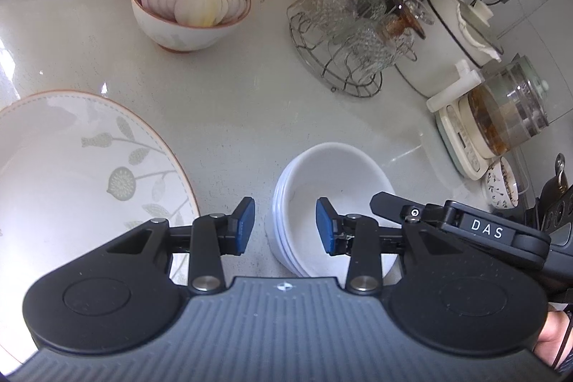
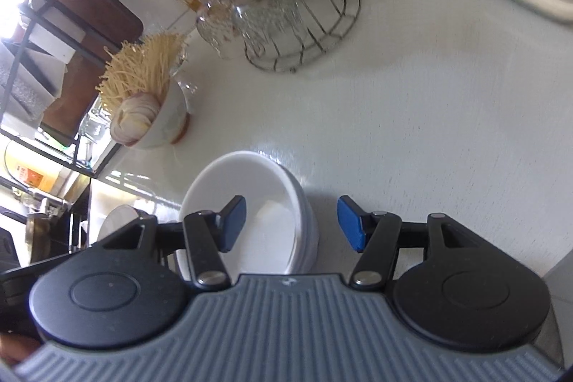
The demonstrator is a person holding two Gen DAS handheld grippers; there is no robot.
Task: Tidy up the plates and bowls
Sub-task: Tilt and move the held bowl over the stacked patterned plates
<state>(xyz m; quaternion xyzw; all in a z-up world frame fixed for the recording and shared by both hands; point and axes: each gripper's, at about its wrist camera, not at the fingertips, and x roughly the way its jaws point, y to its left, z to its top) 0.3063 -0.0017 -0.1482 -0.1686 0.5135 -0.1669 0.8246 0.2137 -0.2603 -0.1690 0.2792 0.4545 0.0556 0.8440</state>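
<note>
A stack of three white bowls (image 1: 340, 188) stands on the pale counter (image 1: 232, 102), nested one inside another. My left gripper (image 1: 286, 226) hovers open over the stack's left rim, one blue pad outside the wall and one inside, neither touching. In the right wrist view the same stack (image 2: 250, 196) has its right rim between the pads of my right gripper (image 2: 292, 223), which is also open and clear of the wall. A large white plate with a grey leaf pattern (image 1: 71, 167) lies just left of the stack. The right gripper's black body (image 1: 487, 233) shows at the right.
Behind stands a bowl of sliced onion and dry noodles (image 1: 189, 20). A wire rack of upturned glasses (image 1: 343, 34) sits at the back right, with a white canister (image 1: 451, 34), a glass kettle on its base (image 1: 508, 117) and a small patterned dish (image 1: 501, 185) along the right.
</note>
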